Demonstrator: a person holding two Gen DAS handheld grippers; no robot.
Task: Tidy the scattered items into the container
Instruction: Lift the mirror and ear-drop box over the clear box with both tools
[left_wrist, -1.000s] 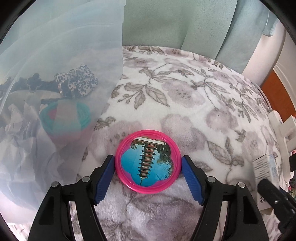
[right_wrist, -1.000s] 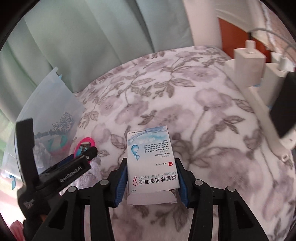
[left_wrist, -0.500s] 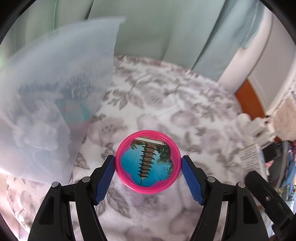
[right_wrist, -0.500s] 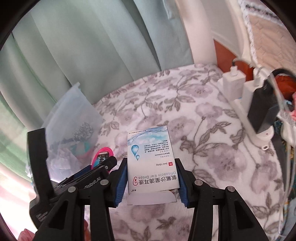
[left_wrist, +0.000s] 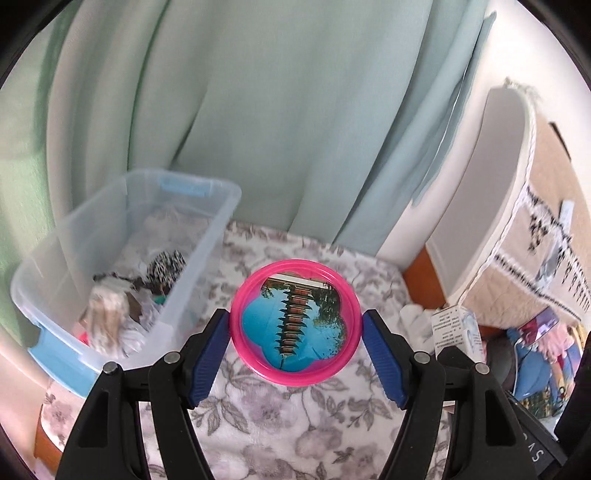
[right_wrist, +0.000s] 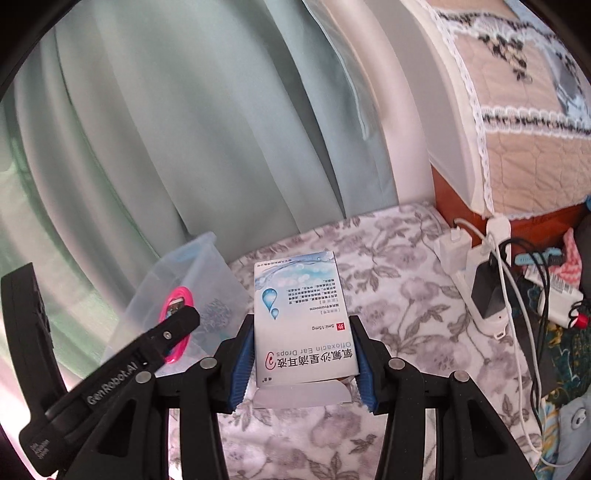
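My left gripper (left_wrist: 295, 334) is shut on a round pink-rimmed disc (left_wrist: 294, 323) with a pagoda picture, held in the air above the floral blanket (left_wrist: 295, 435). The clear plastic bin (left_wrist: 122, 236) with blue handles stands to its left, holding a leopard-print scrunchie (left_wrist: 166, 262) and crumpled items. My right gripper (right_wrist: 301, 356) is shut on a white and blue ear drops box (right_wrist: 303, 325), also lifted off the blanket (right_wrist: 399, 295). In the right wrist view the left gripper (right_wrist: 177, 332) with the pink disc (right_wrist: 177, 306) hangs in front of the bin (right_wrist: 192, 273).
Green curtains (left_wrist: 258, 110) hang behind the bed. A power strip with chargers and cables (right_wrist: 484, 280) lies at the blanket's right edge, next to a quilted cover (right_wrist: 517, 110) over a wooden piece. Clutter (left_wrist: 543, 350) sits at the right.
Both grippers have risen well above the blanket with their items still held. The bin, first seen from beside its wall, now shows from above with its open top in view.
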